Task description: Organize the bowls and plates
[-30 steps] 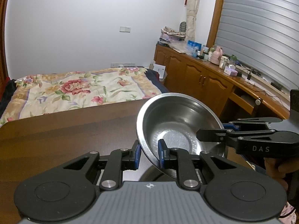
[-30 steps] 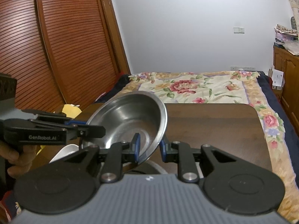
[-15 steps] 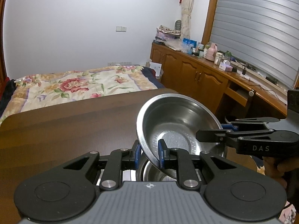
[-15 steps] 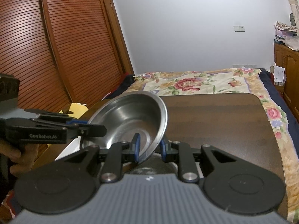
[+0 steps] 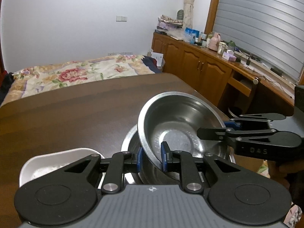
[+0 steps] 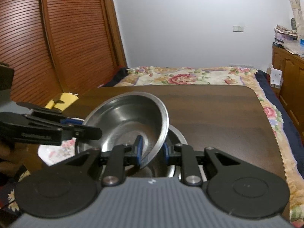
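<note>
Both tools are in play: left tool (image 5: pixel 151 158) clamped on the near rim of the steel bowl (image 5: pixel 176 125), right tool (image 6: pixel 151 149) clamped on the opposite rim of that same bowl, each with a blue pad inside the wall and one outside. Behind them stretches the dark wooden worktop (image 5: pixel 76 117), bare across its far half, with a flowered bed (image 5: pixel 76 72) beyond its edge. Down on the worktop sits a second steel bowl (image 5: pixel 131 142), and the held bowl hangs tilted just above it, its lower edge dipping toward that mouth; whether the two already touch, I can't say. Just beside, on the left tool's side, a white dish (image 5: pixel 51 163) rests on the worktop. Smallest detail: the blue pads (image 5: pixel 140 158) pinch thin, slick metal. This looks like the nesting step, one bowl going into the other. Next move, as I read it, calls for levelling the bowl, centring it over the lower one, lowering until it seats, then letting both tools spread together so it doesn't tip.
</note>
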The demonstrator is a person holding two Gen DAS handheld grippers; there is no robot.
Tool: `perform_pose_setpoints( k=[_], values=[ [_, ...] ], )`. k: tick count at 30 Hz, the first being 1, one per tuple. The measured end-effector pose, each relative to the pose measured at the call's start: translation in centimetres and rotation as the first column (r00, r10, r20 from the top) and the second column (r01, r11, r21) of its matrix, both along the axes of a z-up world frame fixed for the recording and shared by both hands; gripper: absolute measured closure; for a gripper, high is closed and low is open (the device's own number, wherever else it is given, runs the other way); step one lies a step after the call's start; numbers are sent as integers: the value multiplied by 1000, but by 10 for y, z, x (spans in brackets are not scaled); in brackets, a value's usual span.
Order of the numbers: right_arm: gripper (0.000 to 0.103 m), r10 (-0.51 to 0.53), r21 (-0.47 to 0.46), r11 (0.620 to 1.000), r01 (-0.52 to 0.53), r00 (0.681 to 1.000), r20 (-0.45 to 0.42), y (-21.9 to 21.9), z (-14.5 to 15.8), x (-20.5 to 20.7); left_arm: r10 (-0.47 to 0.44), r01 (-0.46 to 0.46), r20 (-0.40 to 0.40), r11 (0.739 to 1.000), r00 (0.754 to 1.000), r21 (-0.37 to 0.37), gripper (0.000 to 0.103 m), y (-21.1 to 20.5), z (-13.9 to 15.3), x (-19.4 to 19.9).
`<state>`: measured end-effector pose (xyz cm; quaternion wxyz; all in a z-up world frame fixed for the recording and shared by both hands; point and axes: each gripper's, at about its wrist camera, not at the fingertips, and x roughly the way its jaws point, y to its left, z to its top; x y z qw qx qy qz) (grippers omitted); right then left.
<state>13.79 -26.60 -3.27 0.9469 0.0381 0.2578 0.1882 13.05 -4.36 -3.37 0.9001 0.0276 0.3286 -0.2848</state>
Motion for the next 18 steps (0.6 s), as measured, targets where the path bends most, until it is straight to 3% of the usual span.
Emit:
perform_pose_setpoints(
  k=[18],
  values=[
    [79,-29,-41,999,29,1000,-1,2,-14,-1,14,-12,-22,998,1000,60,81,-10,-22,4]
  ],
)
